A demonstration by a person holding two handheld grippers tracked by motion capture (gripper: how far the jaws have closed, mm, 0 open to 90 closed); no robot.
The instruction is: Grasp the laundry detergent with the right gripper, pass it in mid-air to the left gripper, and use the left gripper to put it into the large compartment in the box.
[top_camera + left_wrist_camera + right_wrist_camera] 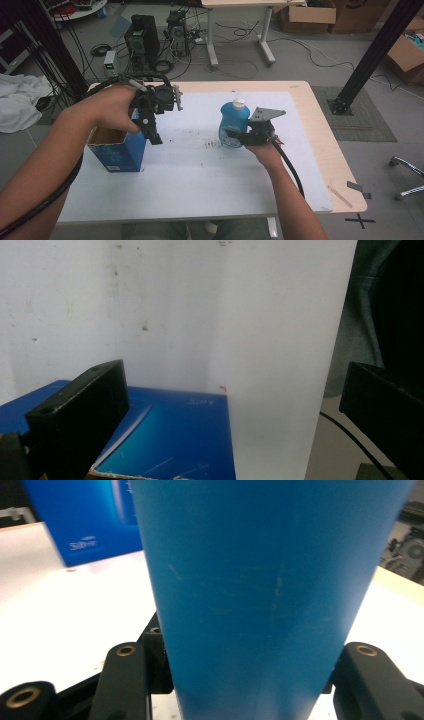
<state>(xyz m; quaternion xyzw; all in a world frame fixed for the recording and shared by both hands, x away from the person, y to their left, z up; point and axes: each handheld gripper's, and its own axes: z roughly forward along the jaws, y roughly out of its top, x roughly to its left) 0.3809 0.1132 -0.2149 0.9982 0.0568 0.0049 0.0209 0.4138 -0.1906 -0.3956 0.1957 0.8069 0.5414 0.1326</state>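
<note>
Two risks stand out from where I am. First, the bottle (234, 125) is smooth and tapered, and my right gripper (235, 136) has it low on the body, so it could tip or slide out of the pads if I swing it fast. Second, the box (117, 147) is open at the top but narrow, and my left gripper (152, 132) hangs right over its near corner; bringing the bottle across could knock the box or clip that gripper.

My right jaws are clamped on both sides of the bottle, as the right gripper view shows its blue wall pressed between them. The bottle stands upright near the middle of the table (300, 165), well apart from the box at the left. My left jaws stand wide apart with nothing between them, above the box.
</note>
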